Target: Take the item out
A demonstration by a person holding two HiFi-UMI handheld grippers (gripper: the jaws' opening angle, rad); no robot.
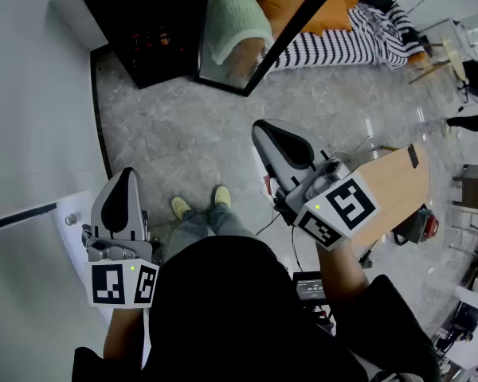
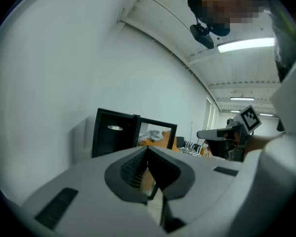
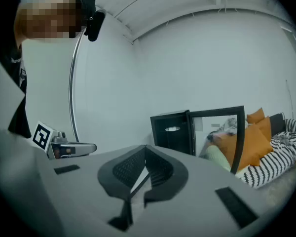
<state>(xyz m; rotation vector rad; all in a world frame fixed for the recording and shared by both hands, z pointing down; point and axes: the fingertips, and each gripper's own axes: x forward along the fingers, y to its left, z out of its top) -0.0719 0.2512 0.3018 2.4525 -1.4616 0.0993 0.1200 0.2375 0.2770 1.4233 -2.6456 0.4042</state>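
Observation:
A black cabinet (image 1: 155,34) stands on the floor ahead with its glass door (image 1: 263,38) swung open. Its inside is dark, and only dim reddish shapes (image 1: 143,40) show on a shelf. My left gripper (image 1: 127,173) is held low at the left, well short of the cabinet, shut and empty. My right gripper (image 1: 260,126) is higher and nearer the door, also shut and empty. In the left gripper view the jaws (image 2: 148,150) meet in front of the cabinet (image 2: 113,137). The right gripper view shows closed jaws (image 3: 145,150) before the cabinet (image 3: 170,130) and door (image 3: 219,137).
A sofa with orange cushions (image 1: 334,2) and a striped blanket (image 1: 350,42) lies behind the door. At the right stands a wooden table (image 1: 394,189). A white wall (image 1: 32,94) runs along the left. The person's feet (image 1: 199,204) rest on grey marble floor (image 1: 175,134).

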